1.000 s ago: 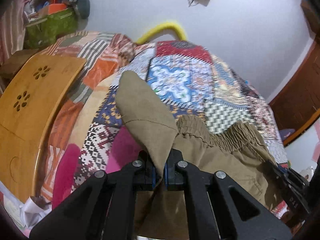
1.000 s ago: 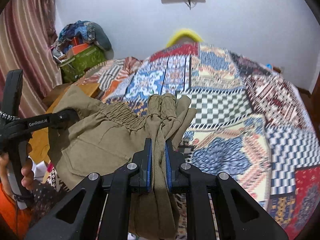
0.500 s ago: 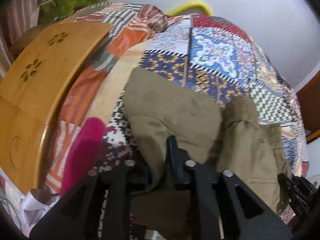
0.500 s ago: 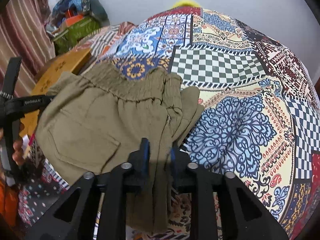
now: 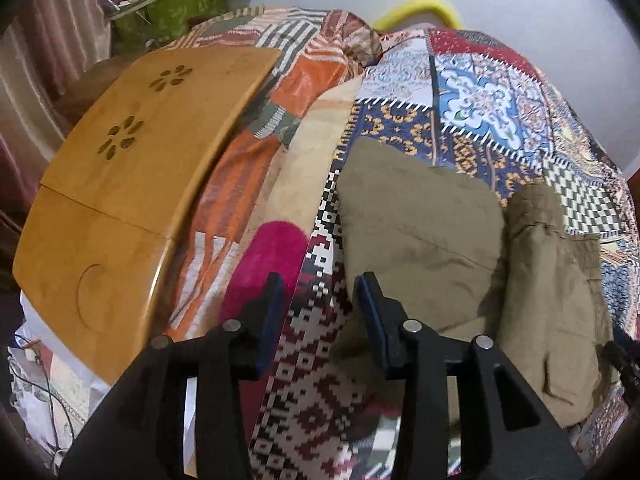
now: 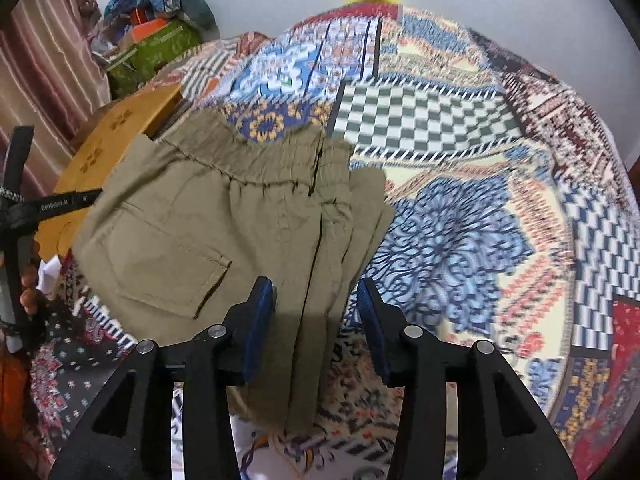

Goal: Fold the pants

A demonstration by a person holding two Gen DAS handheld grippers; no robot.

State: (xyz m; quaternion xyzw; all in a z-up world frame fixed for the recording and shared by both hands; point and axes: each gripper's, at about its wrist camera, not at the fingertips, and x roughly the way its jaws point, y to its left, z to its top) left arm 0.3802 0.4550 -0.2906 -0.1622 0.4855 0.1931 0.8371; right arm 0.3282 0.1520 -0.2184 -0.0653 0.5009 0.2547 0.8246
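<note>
The olive-green pants (image 6: 224, 224) lie folded on the patchwork bedspread (image 6: 460, 232), elastic waistband away from me and a back pocket facing up. In the left wrist view the pants (image 5: 424, 236) lie to the right of my left gripper. My left gripper (image 5: 318, 284) is open and empty, just left of the pants' near edge, above the bedspread (image 5: 312, 392). My right gripper (image 6: 316, 290) is open, its jaws apart on either side of the pants' near folded edge, holding nothing. The left gripper also shows in the right wrist view (image 6: 24, 216) at the far left.
A wooden lap table (image 5: 132, 168) lies at the left edge of the bed. A green bag with piled clothes (image 5: 172, 4) stands at the back left by a striped curtain. A yellow curved object (image 5: 420, 6) sits at the bed's far end against the white wall.
Both grippers held the pants up, lowered them onto the bed, then opened and let go. The pants now lie flat on the bedspread.
</note>
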